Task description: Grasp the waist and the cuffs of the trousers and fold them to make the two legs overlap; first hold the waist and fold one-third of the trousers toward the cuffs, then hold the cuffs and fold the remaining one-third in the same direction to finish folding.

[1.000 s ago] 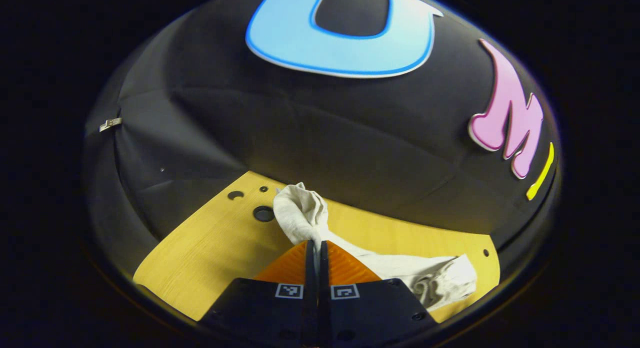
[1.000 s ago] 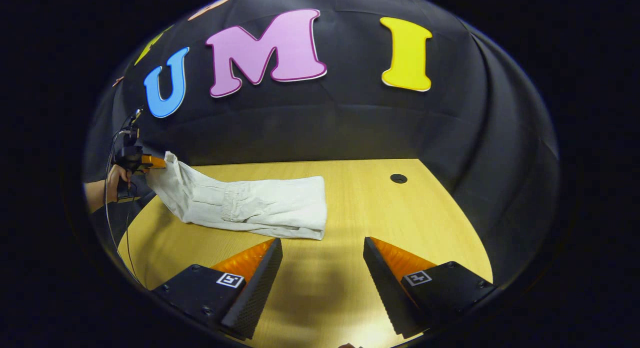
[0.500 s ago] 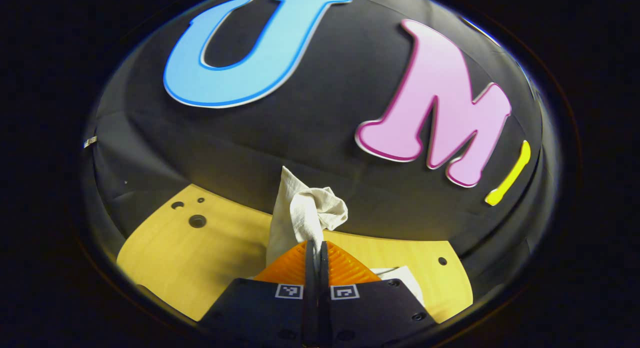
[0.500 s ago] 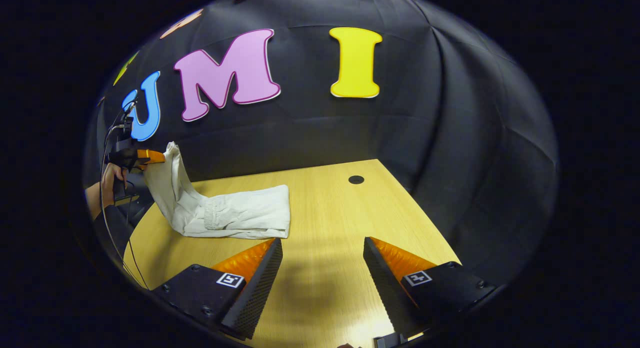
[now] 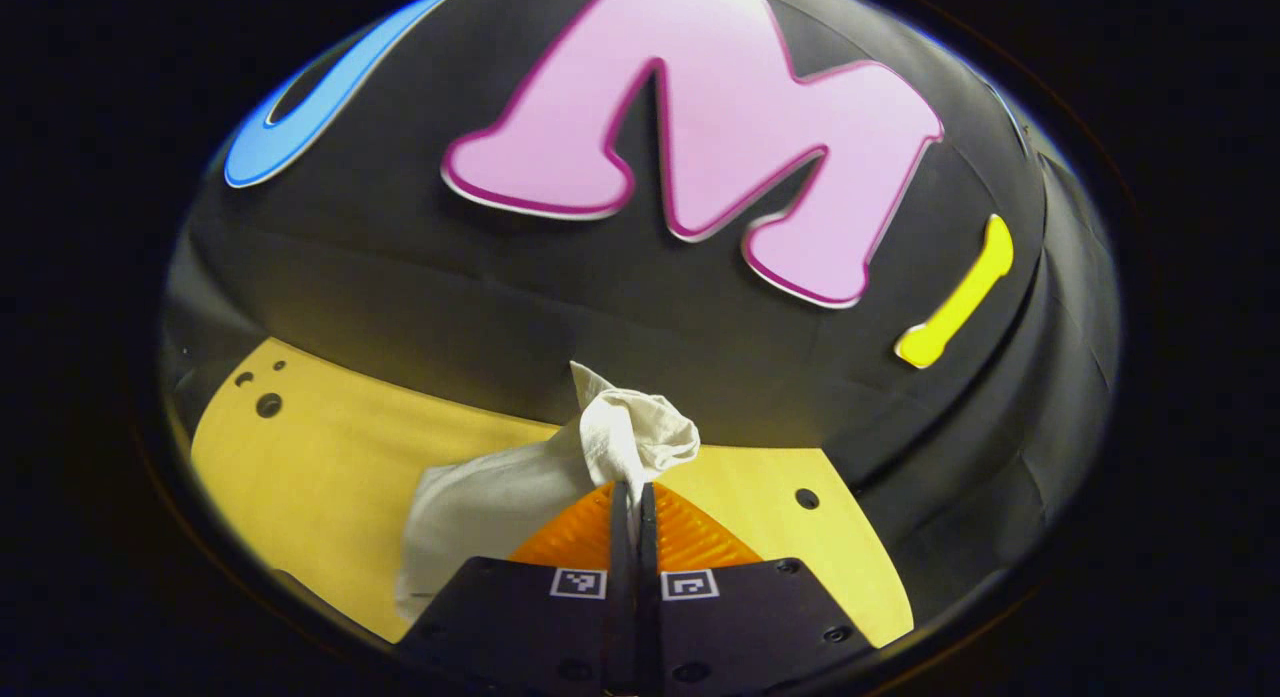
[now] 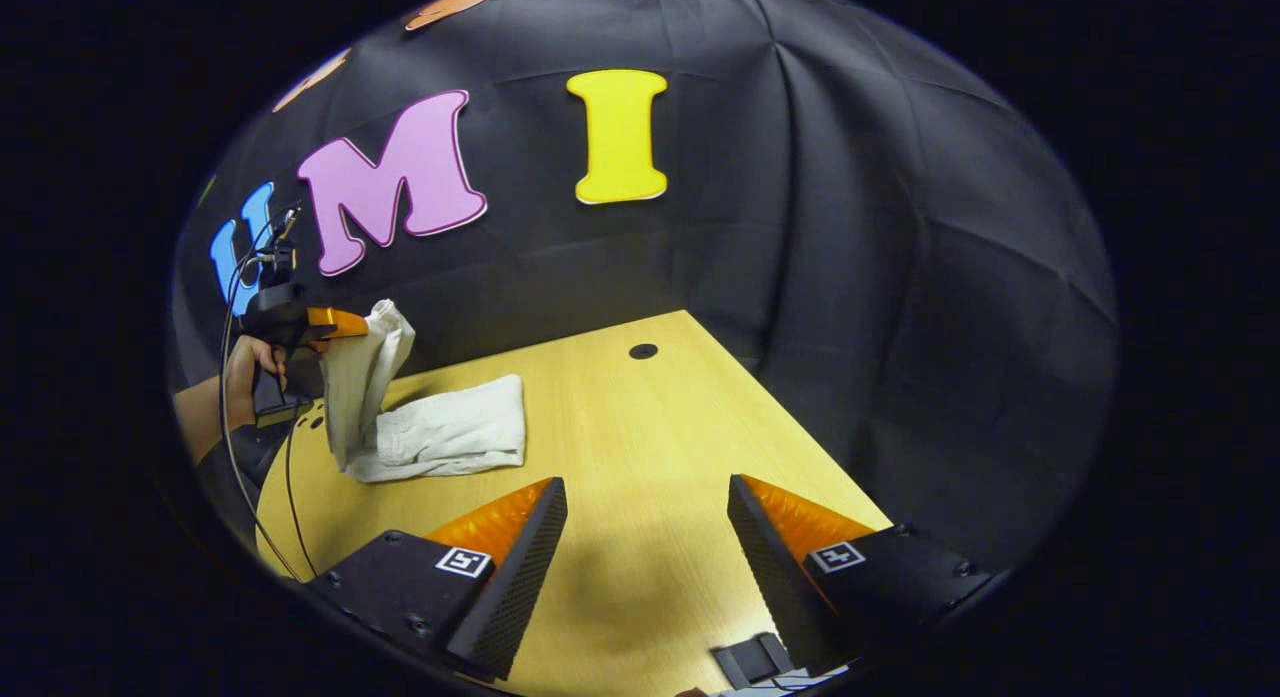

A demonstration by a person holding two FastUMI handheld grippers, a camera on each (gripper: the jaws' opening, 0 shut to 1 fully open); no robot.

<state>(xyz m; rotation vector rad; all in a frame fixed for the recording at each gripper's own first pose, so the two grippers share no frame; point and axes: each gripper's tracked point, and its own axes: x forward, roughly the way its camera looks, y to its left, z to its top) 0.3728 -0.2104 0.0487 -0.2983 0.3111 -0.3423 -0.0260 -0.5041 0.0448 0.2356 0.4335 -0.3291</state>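
Left gripper view: the left gripper [image 5: 631, 497] sat at bottom centre, its two ribbed wedge fingers pressed flat together with a crumpled bunch of the off-white woven cotton trousers [image 5: 520, 492] pinched between them. The fabric puffed out in a wrinkled knot just above the fingertips, then draped down and to the lower left in a soft, creased sheet toward the pale yellow wood-grain worktop [image 5: 330, 447]. Small round holes [image 5: 268, 405] marked the worktop at the left of the frame, and another lay at the right.

Right gripper view: the right gripper [image 6: 648, 497] at bottom centre stood wide apart, nothing between its fingers [image 6: 520, 567], whose inner faces showed a fine knurled texture. It hung above bare worktop [image 6: 640, 457]. At middle left the trousers [image 6: 440, 432] lay partly flat as a rumpled, folded slab on the worktop, with one end lifted upright in a hanging fold. That raised end was gripped by the left gripper [image 6: 340, 324], held by a person's hand [image 6: 245, 377] at the left edge, with thin dark cables [image 6: 235, 307] looping down beside it. One dark round hole [image 6: 643, 351] showed near the worktop's far edge.
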